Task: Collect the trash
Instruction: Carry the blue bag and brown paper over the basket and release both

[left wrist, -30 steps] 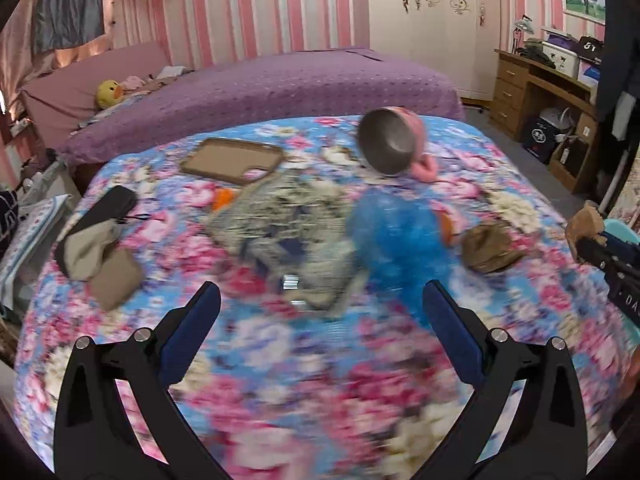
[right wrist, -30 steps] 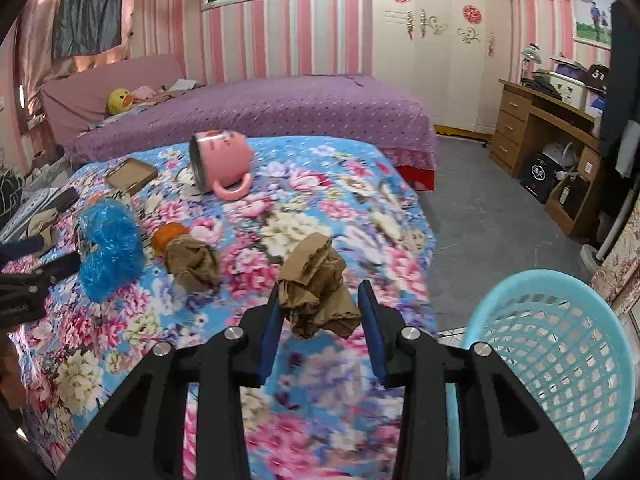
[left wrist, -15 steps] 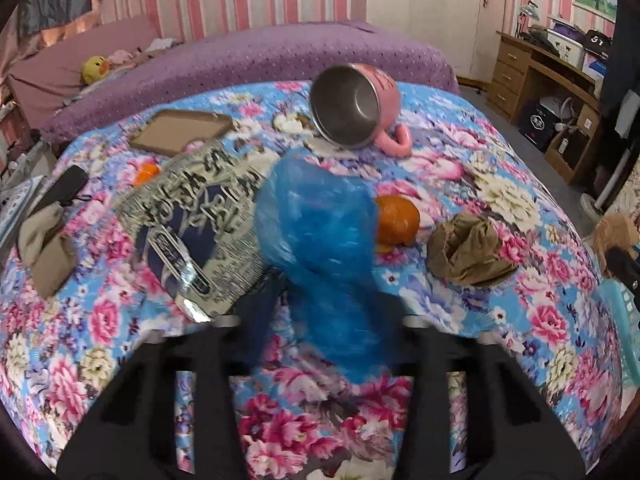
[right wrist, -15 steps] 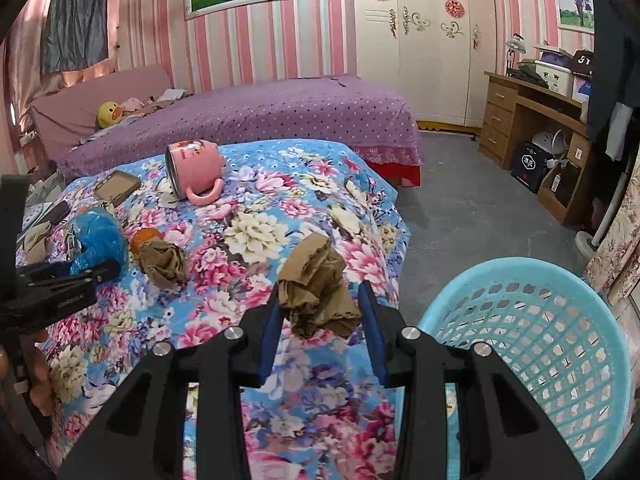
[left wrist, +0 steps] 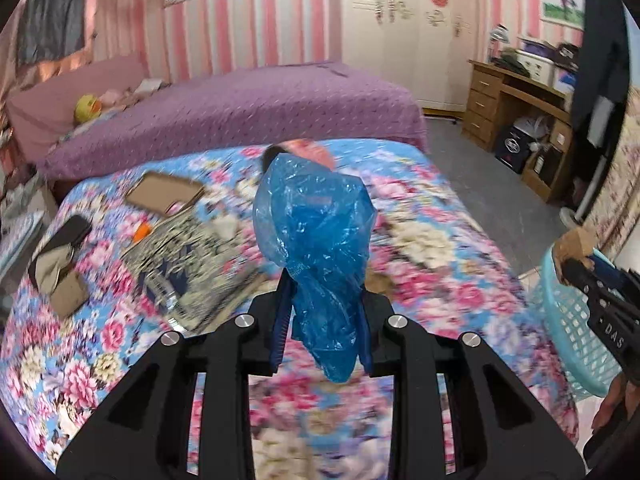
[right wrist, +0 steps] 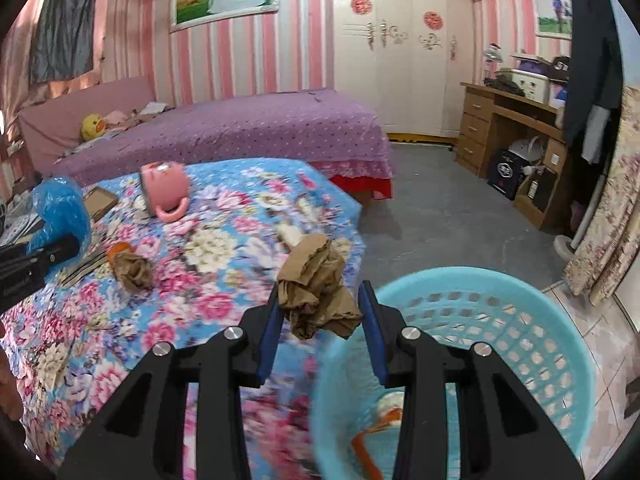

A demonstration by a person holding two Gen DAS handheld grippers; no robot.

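My left gripper (left wrist: 322, 320) is shut on a crumpled blue plastic bag (left wrist: 316, 236) and holds it above the floral bedspread (left wrist: 100, 320); the bag also shows in the right wrist view (right wrist: 60, 204). My right gripper (right wrist: 320, 312) is shut on a crumpled brown paper wad (right wrist: 316, 284), at the near left rim of the light blue basket (right wrist: 480, 308). The basket (left wrist: 568, 320) and the wad (left wrist: 576, 244) also show at the right of the left wrist view. Another brown wad (right wrist: 134, 270) lies on the bedspread beside an orange (right wrist: 118, 248).
A pink mug (right wrist: 164, 184) lies on its side on the bed. A patterned packet (left wrist: 188, 256), a brown flat box (left wrist: 168, 192) and a dark wallet-like item (left wrist: 60, 240) lie at left. The basket holds orange peel (right wrist: 368, 440). A purple bed (right wrist: 240, 128) and a wooden desk (right wrist: 516, 120) stand behind.
My left gripper closed on the blue bag and lifted it off the bed. My right gripper carried the brown wad rightward to the basket's rim.
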